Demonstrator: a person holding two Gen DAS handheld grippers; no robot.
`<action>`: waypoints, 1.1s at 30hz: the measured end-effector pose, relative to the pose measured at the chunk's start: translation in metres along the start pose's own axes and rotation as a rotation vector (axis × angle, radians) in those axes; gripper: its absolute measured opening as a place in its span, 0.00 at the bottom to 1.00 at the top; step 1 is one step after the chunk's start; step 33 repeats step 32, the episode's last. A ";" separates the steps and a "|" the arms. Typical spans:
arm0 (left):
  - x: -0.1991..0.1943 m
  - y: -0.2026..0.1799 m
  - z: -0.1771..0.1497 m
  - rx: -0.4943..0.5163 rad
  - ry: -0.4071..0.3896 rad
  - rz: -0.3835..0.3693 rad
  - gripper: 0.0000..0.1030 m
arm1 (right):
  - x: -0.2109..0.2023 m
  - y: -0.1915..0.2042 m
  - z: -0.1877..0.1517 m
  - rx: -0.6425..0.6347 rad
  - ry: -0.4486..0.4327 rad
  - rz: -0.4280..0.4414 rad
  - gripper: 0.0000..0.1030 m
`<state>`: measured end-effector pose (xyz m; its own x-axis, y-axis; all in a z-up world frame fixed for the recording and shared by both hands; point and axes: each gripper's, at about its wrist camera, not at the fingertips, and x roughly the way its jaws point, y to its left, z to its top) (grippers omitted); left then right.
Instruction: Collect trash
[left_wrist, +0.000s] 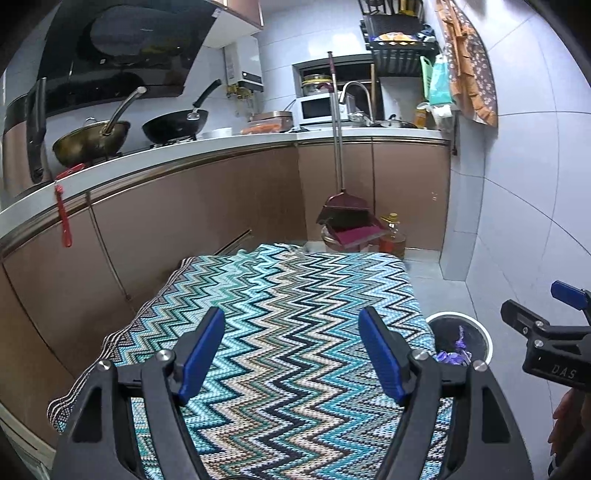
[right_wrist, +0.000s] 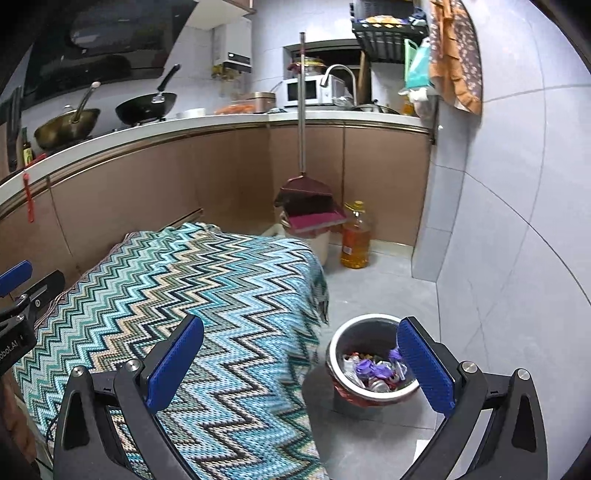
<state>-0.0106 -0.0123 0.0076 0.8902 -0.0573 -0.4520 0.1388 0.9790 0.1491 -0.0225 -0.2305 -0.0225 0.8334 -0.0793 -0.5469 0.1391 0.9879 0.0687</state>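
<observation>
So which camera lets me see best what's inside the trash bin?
The right wrist view. It looks down into the trash bin, showing purple and clear wrappers piled inside. The left wrist view catches only part of the bin's rim and some purple scraps, behind the table's edge and that tool's finger.

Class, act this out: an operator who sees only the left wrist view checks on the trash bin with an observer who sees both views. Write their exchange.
Operator: The trash bin is half hidden by the table. What's inside?
Observer: Purple wrappers and clear plastic scraps, well below the rim.
Operator: Is the right tool holding anything?
Observer: No, it's wide open and empty, with one finger in front of the bin.
Operator: Anything on the floor beyond the bin?
Observer: A full oil bottle, standing beside the dustpan.
</observation>
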 end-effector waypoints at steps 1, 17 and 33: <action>0.000 -0.003 0.000 0.004 -0.001 -0.004 0.71 | 0.000 -0.003 -0.001 0.007 0.002 -0.003 1.00; 0.004 -0.022 0.000 0.037 -0.006 -0.010 0.71 | 0.003 -0.021 -0.005 0.053 0.007 -0.014 1.00; 0.009 -0.029 -0.001 0.046 0.017 -0.033 0.71 | 0.001 -0.026 -0.005 0.072 0.001 -0.025 1.00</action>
